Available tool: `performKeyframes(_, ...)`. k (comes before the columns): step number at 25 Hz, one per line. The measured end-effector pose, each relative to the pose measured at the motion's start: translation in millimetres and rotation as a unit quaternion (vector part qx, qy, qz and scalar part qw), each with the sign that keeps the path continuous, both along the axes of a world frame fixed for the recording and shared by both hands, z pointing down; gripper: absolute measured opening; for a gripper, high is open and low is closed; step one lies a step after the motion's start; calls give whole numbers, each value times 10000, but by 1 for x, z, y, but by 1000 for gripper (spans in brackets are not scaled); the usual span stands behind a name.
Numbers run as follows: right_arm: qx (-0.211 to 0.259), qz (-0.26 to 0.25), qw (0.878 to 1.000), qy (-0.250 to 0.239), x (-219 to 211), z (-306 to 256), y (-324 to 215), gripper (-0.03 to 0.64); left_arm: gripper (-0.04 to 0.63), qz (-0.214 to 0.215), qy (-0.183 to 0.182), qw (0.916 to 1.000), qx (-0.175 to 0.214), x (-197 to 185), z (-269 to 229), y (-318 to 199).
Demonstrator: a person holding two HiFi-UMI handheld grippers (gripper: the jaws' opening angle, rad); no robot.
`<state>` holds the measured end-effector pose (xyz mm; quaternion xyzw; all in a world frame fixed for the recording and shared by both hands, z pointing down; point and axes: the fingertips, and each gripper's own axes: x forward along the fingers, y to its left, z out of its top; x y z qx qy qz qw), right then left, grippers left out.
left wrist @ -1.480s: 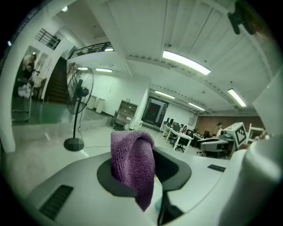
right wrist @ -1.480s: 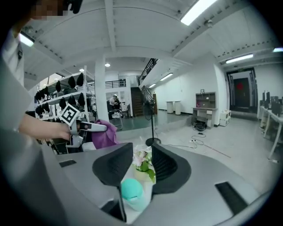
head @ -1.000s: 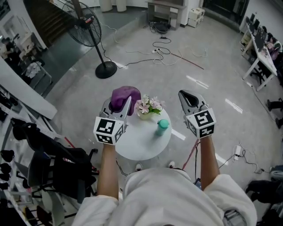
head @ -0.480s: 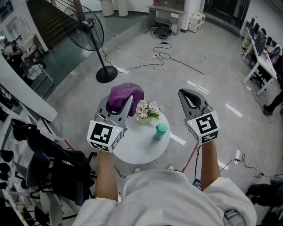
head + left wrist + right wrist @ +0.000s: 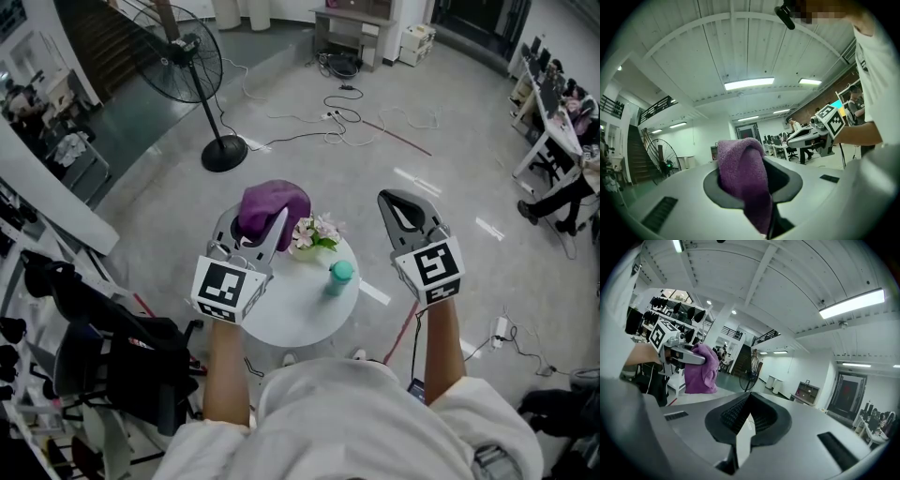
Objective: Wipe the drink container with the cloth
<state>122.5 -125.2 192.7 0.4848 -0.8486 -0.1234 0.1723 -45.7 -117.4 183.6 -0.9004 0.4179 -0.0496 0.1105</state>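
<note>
While flowers (image 5: 314, 232) sit beside the bottle (image 5: 339, 277), a fan (image 5: 184, 58) stands beyond.

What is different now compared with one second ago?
Both grippers rose slightly above the table: the left gripper, its fingers shut on the purple cloth, and the empty, shut right gripper. Nothing was taken or released. The bottle and flowers stayed on the table.

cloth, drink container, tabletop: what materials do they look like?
Cloth: purple terry or microfibre, looped nap visible.
Drink container: teal, matte, probably plastic; too small to be sure.
Table: smooth white top, painted or laminate, can't tell which.
</note>
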Motion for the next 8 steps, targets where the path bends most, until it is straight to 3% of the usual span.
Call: performKeyframes(8, -75, -54, 10000, 23, -7, 7, 1, 12, 112, -35, 24, 9999, -120, -6, 6, -1)
